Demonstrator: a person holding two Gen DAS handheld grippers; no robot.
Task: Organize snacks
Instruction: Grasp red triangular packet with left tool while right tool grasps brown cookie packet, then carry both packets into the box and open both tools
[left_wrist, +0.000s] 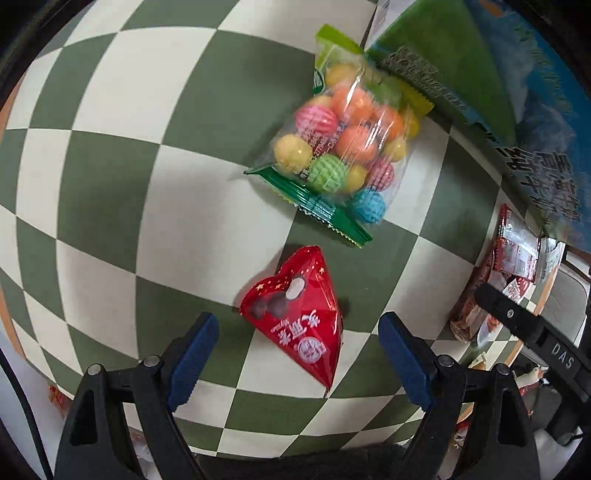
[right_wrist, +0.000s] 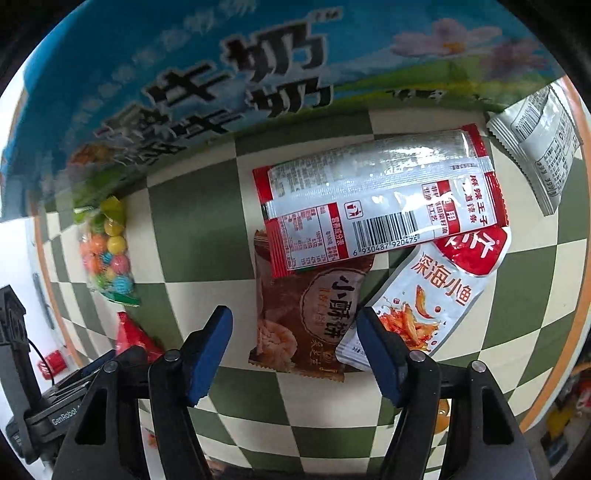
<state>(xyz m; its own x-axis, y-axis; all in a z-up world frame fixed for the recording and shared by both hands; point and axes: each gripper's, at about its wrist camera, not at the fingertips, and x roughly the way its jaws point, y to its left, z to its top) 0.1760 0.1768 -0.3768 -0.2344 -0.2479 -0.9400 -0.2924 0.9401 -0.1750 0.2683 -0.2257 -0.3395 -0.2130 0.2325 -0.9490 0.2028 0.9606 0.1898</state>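
My left gripper (left_wrist: 297, 332) is open, its blue pads on either side of a red triangular candy pack (left_wrist: 301, 317) lying on the checkered cloth. A clear bag of coloured candy balls (left_wrist: 343, 147) lies beyond it. My right gripper (right_wrist: 293, 332) is open over a brown biscuit packet (right_wrist: 306, 314). A red-and-silver spicy strip packet (right_wrist: 380, 199) lies across the biscuit packet's top. A white fish snack packet (right_wrist: 436, 291) touches my right pad. The candy ball bag (right_wrist: 105, 251) and red pack (right_wrist: 135, 336) show at the left of the right wrist view.
A large blue-and-green milk carton box (right_wrist: 184, 92) stands along the far side; it also shows in the left wrist view (left_wrist: 509, 81). A grey-white packet (right_wrist: 539, 147) lies at far right. The round table's orange rim (right_wrist: 576, 325) curves on the right. The other gripper (left_wrist: 532, 332) shows at right.
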